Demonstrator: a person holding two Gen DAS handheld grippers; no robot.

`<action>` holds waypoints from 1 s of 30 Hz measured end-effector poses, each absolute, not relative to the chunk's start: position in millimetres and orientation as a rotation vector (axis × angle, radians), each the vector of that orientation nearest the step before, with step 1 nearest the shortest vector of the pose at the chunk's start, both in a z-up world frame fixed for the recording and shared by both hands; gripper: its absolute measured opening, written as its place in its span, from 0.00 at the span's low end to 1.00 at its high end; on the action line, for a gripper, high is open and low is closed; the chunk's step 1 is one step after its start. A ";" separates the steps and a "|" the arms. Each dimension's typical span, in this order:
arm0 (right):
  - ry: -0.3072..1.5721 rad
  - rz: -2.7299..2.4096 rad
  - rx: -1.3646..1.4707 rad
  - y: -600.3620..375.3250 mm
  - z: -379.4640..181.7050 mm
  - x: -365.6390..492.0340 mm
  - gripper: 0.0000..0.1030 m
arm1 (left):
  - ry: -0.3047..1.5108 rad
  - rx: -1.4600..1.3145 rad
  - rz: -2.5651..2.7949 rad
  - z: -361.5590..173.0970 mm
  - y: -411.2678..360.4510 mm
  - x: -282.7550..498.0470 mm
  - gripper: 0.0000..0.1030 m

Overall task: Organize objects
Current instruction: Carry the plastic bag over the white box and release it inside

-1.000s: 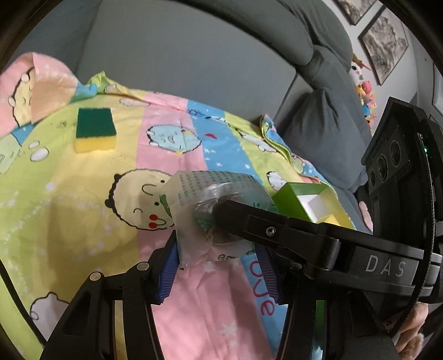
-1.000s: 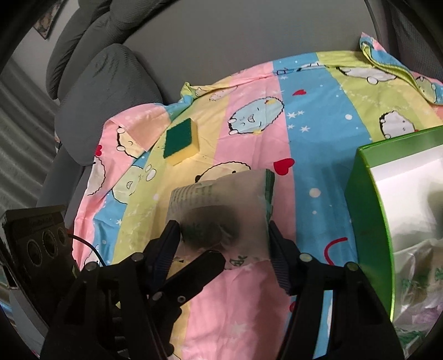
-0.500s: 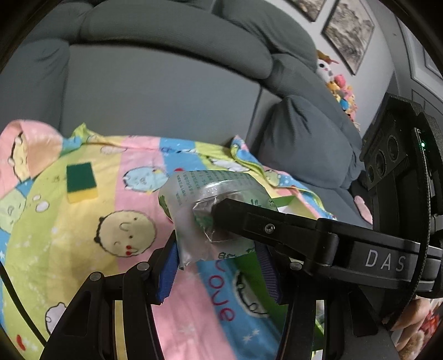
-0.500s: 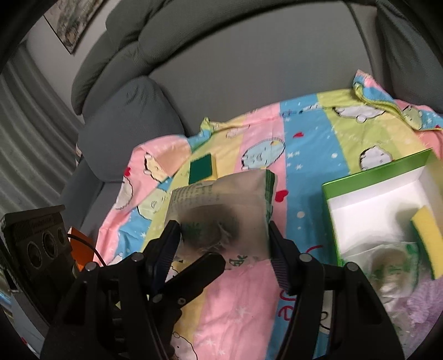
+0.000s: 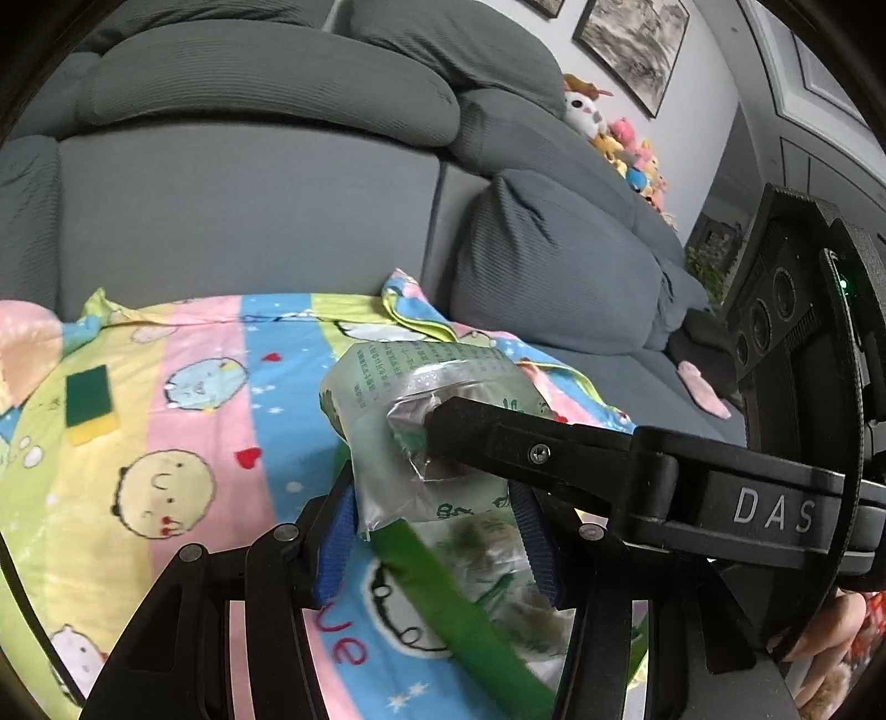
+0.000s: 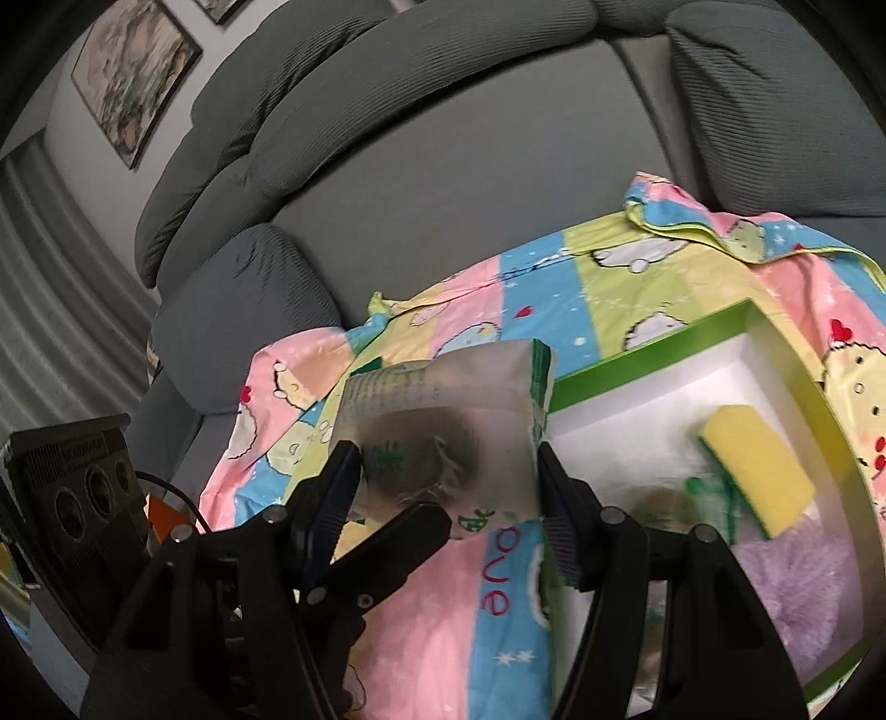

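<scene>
Above green box (image 6: 653, 354) | packet (image 6: 443, 426) between both grippers' fingers | grip apparently shared

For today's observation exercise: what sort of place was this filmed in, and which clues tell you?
Most likely a home living room: a grey sofa, framed pictures on the wall, and plush toys piled beside it.

right tongs (image 6: 443, 487) clamp plastic packet (image 6: 443, 399) – beside green box (image 6: 637, 354) – sponge (image 6: 758, 471) inside.
</scene>
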State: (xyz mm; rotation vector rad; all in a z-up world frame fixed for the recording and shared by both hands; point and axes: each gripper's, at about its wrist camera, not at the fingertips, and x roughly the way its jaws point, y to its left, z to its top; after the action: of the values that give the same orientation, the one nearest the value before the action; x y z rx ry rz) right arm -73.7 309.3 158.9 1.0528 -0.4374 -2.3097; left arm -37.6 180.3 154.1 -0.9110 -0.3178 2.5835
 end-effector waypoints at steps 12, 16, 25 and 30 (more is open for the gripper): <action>-0.516 -2.352 1.144 346.2 138.7 -90.4 0.62 | -0.337 -0.989 2.502 134.7 218.0 -55.1 0.52; -0.536 -2.358 1.181 357.7 131.6 -95.3 0.62 | -0.348 -1.015 2.470 125.2 228.4 -57.9 0.52; -0.583 -2.392 1.275 382.7 111.3 -104.6 0.62 | -0.312 -1.086 2.403 105.6 256.1 -62.5 0.52; -0.602 -2.413 1.319 393.0 102.6 -110.2 0.62 | -0.305 -1.125 2.370 97.8 267.9 -64.8 0.52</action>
State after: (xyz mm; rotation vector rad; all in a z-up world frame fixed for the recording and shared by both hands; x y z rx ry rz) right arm -110.2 393.0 102.6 1.3185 -0.6020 -2.4130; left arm -64.8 267.9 97.8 -1.1250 -0.3053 2.3701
